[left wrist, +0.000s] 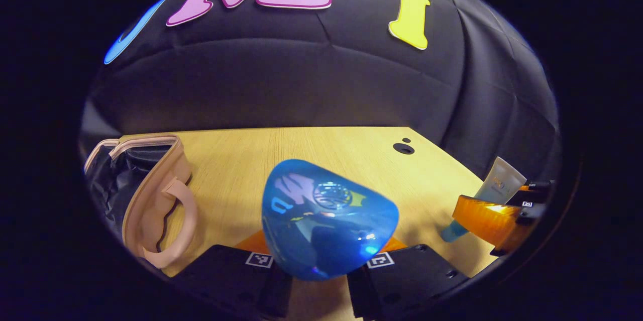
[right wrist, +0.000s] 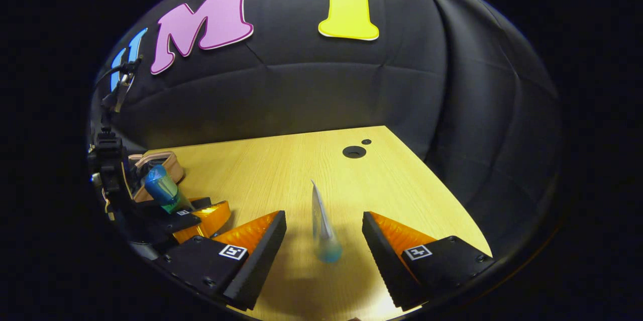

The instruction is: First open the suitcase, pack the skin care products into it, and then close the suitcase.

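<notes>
Left gripper view, jaws clamping blue bottle (left wrist: 326, 220)

Suitcase (left wrist: 150, 200) at worktop (left wrist: 301, 150) left edge; bottle (left wrist: 326, 220) between left gripper (left wrist: 319, 265) jaws; tube (right wrist: 321, 230) on worktop between right gripper (right wrist: 324, 248) jaws.

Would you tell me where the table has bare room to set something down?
Free: table between the suitcase and the cable hole. Crowded: near edge, where the left gripper holds the blue bottle and the right gripper straddles the tube.
</notes>
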`<action>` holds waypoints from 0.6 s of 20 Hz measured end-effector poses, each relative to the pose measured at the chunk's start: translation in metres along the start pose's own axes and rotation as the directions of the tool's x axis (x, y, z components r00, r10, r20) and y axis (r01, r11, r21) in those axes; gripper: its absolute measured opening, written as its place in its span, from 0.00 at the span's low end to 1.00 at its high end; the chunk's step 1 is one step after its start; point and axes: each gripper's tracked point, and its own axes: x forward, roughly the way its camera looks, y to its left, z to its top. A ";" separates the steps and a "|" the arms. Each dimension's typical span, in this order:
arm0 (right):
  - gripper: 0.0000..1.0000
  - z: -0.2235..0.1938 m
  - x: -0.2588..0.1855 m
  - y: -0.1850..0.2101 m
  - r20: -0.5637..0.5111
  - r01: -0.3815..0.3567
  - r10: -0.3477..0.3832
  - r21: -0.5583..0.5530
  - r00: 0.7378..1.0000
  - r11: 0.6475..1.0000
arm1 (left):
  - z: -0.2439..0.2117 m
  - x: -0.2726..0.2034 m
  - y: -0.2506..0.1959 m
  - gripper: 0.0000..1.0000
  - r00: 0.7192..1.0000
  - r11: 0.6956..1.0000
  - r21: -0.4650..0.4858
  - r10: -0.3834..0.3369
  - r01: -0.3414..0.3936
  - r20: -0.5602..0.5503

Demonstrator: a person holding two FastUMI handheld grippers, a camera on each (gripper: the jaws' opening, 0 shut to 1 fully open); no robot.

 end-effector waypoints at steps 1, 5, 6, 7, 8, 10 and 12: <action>0.97 -0.001 0.006 0.001 0.002 -0.001 0.001 -0.005 1.000 1.000 | 0.001 -0.001 0.001 0.53 1.000 1.000 0.002 0.000 0.000 0.003; 0.97 -0.010 0.029 -0.003 -0.008 0.025 -0.025 -0.026 1.000 0.999 | 0.000 0.000 0.001 0.53 1.000 1.000 0.021 0.000 0.000 0.004; 0.96 -0.010 0.035 -0.005 -0.007 0.031 -0.031 -0.016 1.000 0.999 | -0.001 -0.001 0.002 0.53 1.000 1.000 0.024 0.001 -0.001 0.005; 0.81 -0.013 0.041 -0.006 -0.014 0.035 -0.036 -0.010 0.999 0.999 | -0.001 -0.001 0.001 0.53 1.000 1.000 0.023 0.002 -0.002 0.005; 0.66 -0.017 0.044 -0.006 -0.029 0.030 -0.030 -0.004 0.999 1.000 | -0.001 0.000 0.001 0.53 1.000 1.000 0.023 0.003 -0.003 0.006; 0.36 -0.016 0.049 -0.004 -0.025 0.012 -0.012 -0.013 1.000 1.000 | -0.001 0.000 0.001 0.46 1.000 1.000 0.021 0.005 -0.005 0.011; 0.37 -0.018 0.046 -0.004 -0.030 0.004 -0.005 -0.030 1.000 1.000 | 0.000 -0.001 0.000 0.50 1.000 1.000 0.025 -0.001 0.000 0.021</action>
